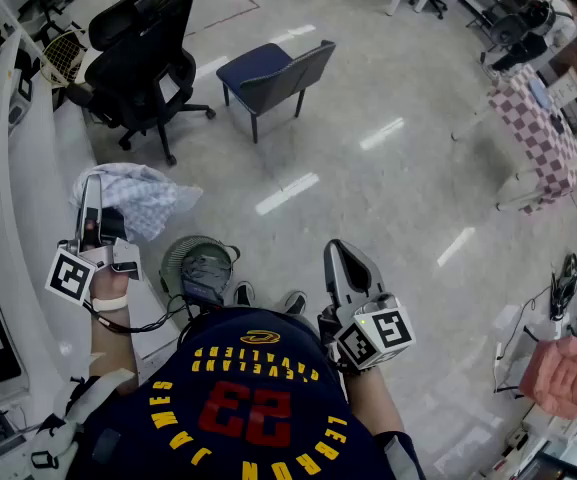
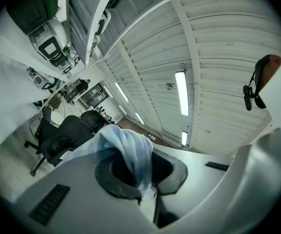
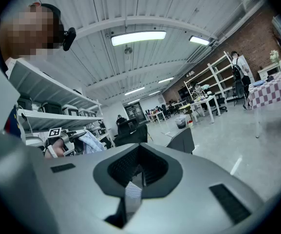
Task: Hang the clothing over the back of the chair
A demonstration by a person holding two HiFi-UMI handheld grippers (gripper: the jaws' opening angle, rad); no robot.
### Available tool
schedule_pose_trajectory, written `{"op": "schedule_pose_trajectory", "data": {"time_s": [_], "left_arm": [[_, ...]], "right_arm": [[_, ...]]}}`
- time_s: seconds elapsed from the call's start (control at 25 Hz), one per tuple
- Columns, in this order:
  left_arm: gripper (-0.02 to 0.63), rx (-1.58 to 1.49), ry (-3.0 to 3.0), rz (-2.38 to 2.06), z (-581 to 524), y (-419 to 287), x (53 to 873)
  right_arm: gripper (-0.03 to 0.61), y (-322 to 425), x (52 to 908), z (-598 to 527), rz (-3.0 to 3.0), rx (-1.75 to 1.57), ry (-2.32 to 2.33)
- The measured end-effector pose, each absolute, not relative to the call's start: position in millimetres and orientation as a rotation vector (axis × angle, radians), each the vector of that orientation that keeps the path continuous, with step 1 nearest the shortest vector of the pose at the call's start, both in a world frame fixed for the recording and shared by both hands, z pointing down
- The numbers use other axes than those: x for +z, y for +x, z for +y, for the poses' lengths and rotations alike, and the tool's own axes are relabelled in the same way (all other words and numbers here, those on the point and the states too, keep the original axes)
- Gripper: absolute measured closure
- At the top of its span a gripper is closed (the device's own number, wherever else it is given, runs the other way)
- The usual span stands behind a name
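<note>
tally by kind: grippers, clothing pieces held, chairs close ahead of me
grippers: 2, left gripper and right gripper
clothing: 1, clamped in the left gripper
chairs close ahead: 2, black office chair and blue chair
total: 5

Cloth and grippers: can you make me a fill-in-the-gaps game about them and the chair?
1. The left gripper is shut on a light ____ cloth.
2. The right gripper is shut and holds ____.
3. The office chair on wheels is ____ in colour.

Missing words: blue; nothing; black.
</note>
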State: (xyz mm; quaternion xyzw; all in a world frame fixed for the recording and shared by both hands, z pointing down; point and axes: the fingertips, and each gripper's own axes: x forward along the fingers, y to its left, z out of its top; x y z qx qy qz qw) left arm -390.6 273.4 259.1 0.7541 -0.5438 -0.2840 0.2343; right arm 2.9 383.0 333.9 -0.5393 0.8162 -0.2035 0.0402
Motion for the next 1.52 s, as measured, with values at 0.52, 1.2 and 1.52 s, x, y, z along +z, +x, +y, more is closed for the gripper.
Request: {"op": "schedule_pose_trajectory", "data": {"time_s": [0.52, 1.2, 1.52], "left_arm": [[0.594, -0.805, 2.014, -1.52, 267.4, -401.2, 264.6], [0.594, -0.748, 2.058, -1.354, 216.5, -427.4, 288.3], [0.594, -0.572, 2.187, -1.451, 188.3, -412.1, 304.5]], "right_arm": [[0.569, 2.1, 339.0, 372.1, 2.533, -0.654, -1.627], [0.569, -39.4, 357.2, 348.0, 2.422, -0.753, -1.803], [0.569, -30.0, 372.3, 300.0, 2.42, -0.788, -1.758]]}}
